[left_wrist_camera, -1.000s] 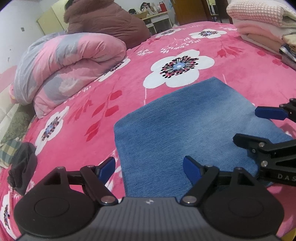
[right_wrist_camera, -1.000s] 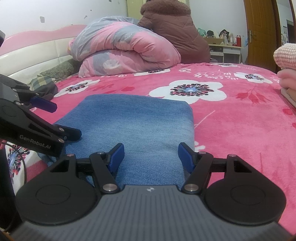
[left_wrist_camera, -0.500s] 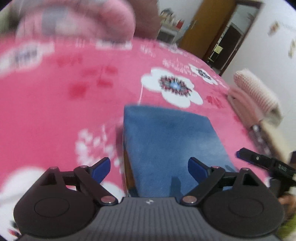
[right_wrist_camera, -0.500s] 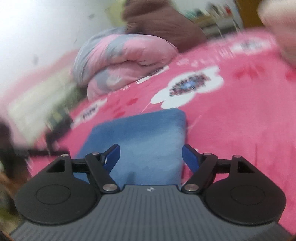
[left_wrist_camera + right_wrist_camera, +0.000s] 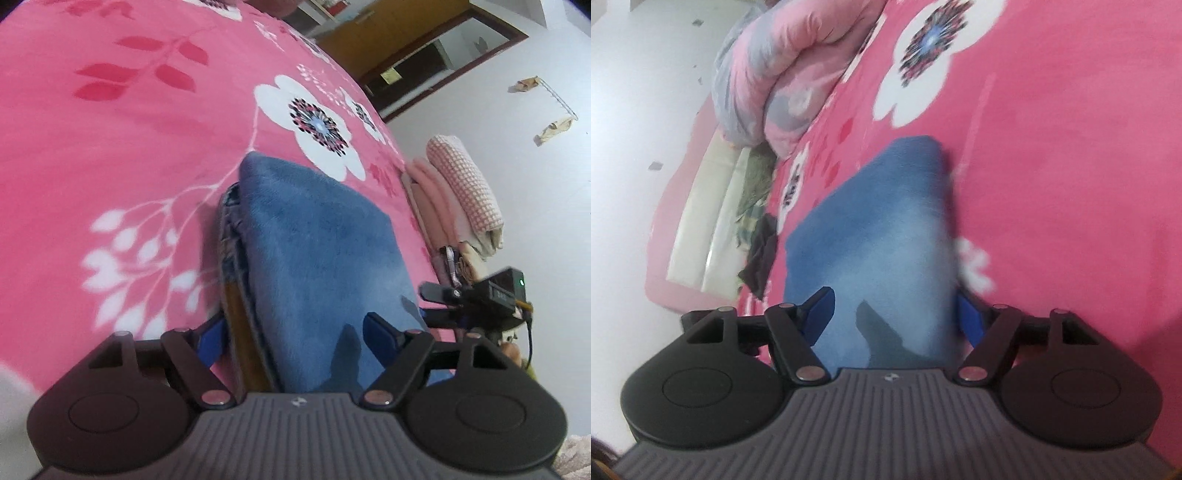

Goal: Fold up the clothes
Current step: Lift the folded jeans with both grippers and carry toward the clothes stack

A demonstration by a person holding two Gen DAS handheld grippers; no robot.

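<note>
Your folded jeans [image 5: 321, 258] lie flat on the pink flowered bed cover [image 5: 110, 155], a thick blue stack whose layered edges show along its left side in the left wrist view. Your left gripper [image 5: 295, 339] straddles that edge of the stack. Its jaws have just been closing a little, yet they are spread wide: one blue pad sits out over the bed cover and the other over the denim, neither pressing on cloth. Your right gripper [image 5: 894, 317] straddles the opposite edge the same way, jaws spread apart and slightly narrowed just now, with nothing clamped.

The risk lies in the thickness. If you pinch only the top layers, the lower ones will probably stay behind and the fold will come apart as you lift. If a pad digs too low, it could catch the plush bed cover and drag it up with the denim. Uneven grips on the two sides would likely twist the stack. The folded pile [image 5: 465, 192] of pink textiles lies near the right edge, so a wide swing could knock it.
</note>
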